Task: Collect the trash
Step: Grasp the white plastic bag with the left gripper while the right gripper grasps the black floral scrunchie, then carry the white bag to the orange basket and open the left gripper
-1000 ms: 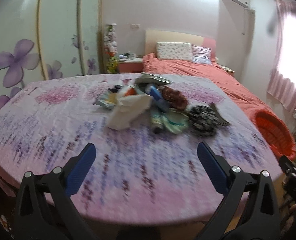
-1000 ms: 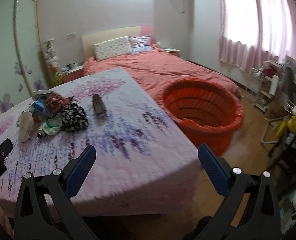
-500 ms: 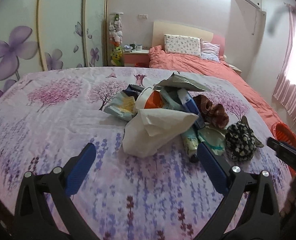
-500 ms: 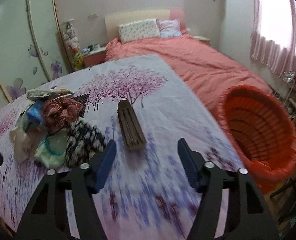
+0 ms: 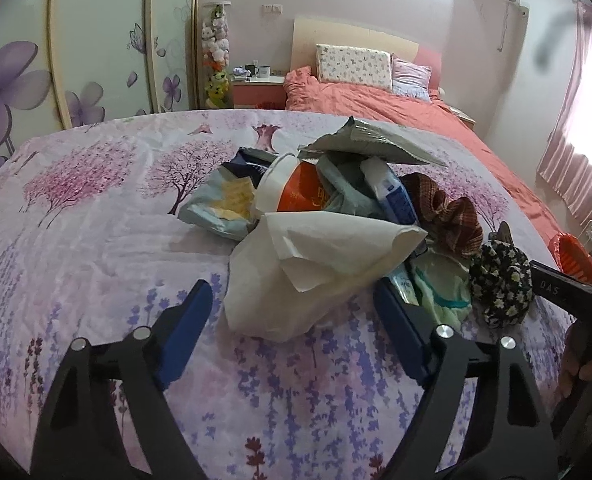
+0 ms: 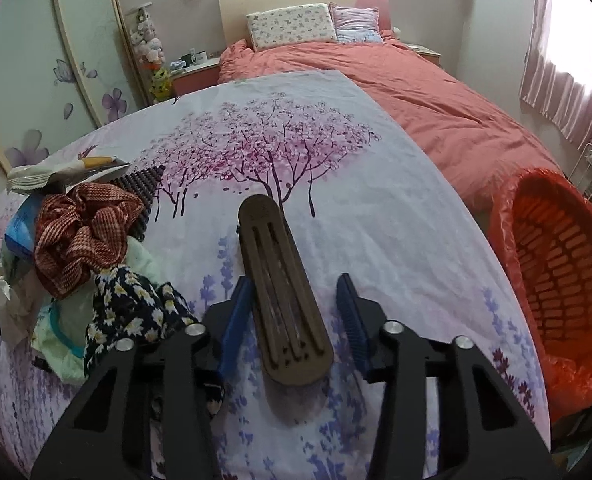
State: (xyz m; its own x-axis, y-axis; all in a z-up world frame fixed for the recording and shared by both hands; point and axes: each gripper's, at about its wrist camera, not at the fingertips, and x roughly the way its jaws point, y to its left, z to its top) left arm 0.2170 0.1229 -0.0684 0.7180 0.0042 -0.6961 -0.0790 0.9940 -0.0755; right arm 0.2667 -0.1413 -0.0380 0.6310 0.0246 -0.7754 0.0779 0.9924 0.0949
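Your right gripper [image 6: 296, 312], jaws closing but not yet touching, straddles a brown comb [image 6: 284, 300]; your left gripper [image 5: 292, 322] (narrowing, empty) frames a white bag [image 5: 315, 276].

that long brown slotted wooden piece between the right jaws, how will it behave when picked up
The long brown slotted wooden piece looks rigid, so it should lift without flopping. It is flat-sided, so unlikely to roll on the floral bedsheet. The right gripper, whose jaws have just been closing with it between them, straddles its near half, so the far end may dip.
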